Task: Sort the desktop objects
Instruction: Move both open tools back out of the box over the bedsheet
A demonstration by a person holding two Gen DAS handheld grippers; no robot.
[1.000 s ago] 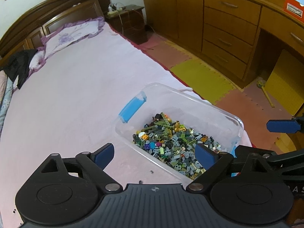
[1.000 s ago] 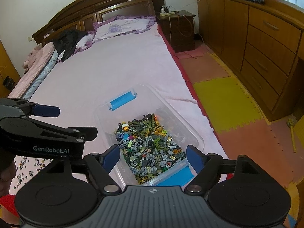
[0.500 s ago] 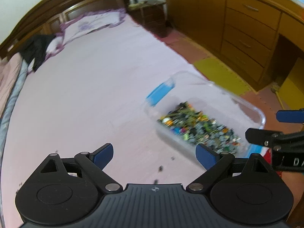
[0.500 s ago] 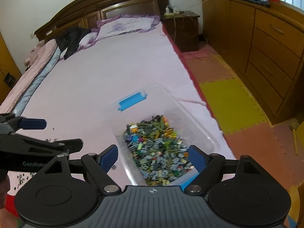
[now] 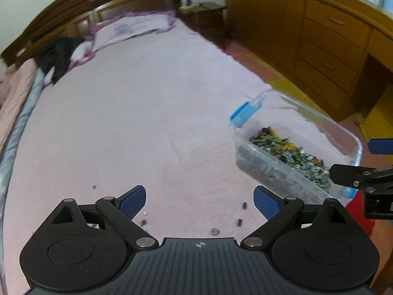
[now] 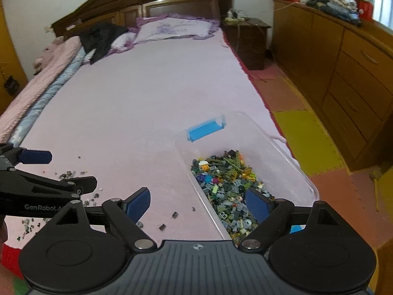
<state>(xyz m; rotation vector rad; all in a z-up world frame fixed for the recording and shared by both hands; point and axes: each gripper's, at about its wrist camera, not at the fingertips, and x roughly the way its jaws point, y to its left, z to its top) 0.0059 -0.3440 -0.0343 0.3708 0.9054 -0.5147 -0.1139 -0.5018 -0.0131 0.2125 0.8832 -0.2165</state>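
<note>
Left gripper (image 5: 199, 200): held low over the pink sheet (image 5: 137, 113), pointing along the bed toward the headboard (image 6: 137, 2). Jaws spread wide, nothing between the blue pads (image 5: 132, 198). Loose pieces (image 5: 214, 231) lie on the sheet just below and between its fingers; none touched. From the right wrist view it enters at the left edge, over a scatter of small pieces (image 6: 67, 175).

Bin (image 5: 343, 132): clear plastic, blue latch (image 6: 203, 130) on its far end, sits at the bed's right edge, right of the left gripper. Mixed bricks (image 6: 226, 179) fill its near half.

Right gripper (image 6: 197, 202): also low, aimed up the bed, straddling the bin's left wall. Jaws wide apart, empty; left pad over the sheet, right pad over the bricks; contact with them cannot be told. A few stray pieces (image 6: 175, 214) lie on the sheet between the fingers.
</note>
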